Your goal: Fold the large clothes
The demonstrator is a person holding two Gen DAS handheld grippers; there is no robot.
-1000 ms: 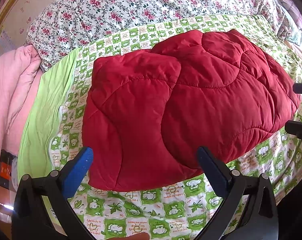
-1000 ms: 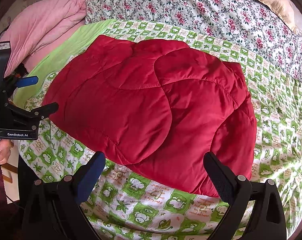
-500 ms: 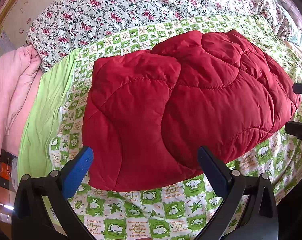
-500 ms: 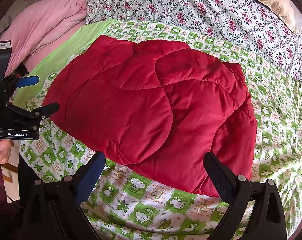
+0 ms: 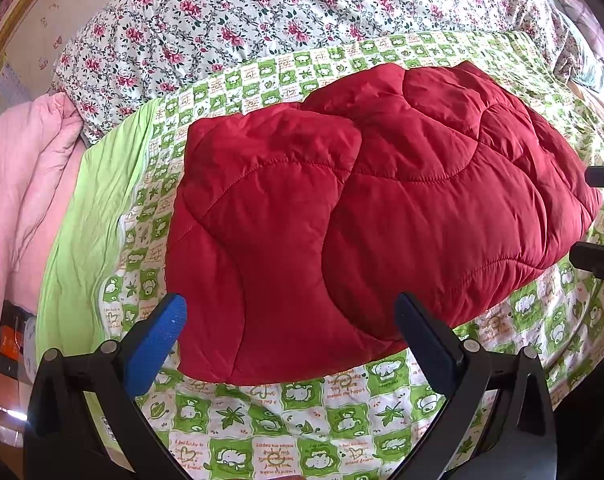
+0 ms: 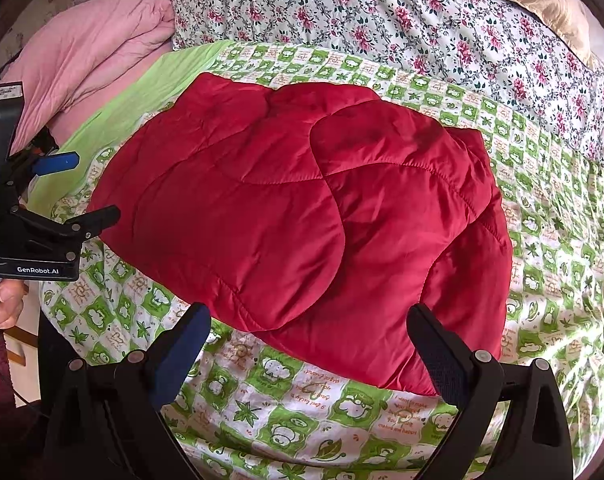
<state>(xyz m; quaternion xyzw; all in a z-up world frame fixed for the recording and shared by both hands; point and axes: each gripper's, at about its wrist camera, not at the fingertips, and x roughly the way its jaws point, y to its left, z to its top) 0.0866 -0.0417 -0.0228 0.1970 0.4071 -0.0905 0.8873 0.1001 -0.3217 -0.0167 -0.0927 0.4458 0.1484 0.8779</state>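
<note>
Jacket: my red quilted jacket lies folded on the green patterned sheet.
Left gripper: jaws wide, empty.
Right gripper: spread too, holding nothing.

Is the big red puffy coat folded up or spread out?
Folded. The red coat lies as a compact bundle on the green sheet, one padded layer overlapping another, no sleeves sticking out.

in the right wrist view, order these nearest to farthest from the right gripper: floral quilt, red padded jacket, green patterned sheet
1. green patterned sheet: directly under and between the open fingers of the right gripper.
2. red padded jacket: folded on the sheet, its near edge just beyond the fingertips.
3. floral quilt: across the back of the bed, past the jacket.
</note>
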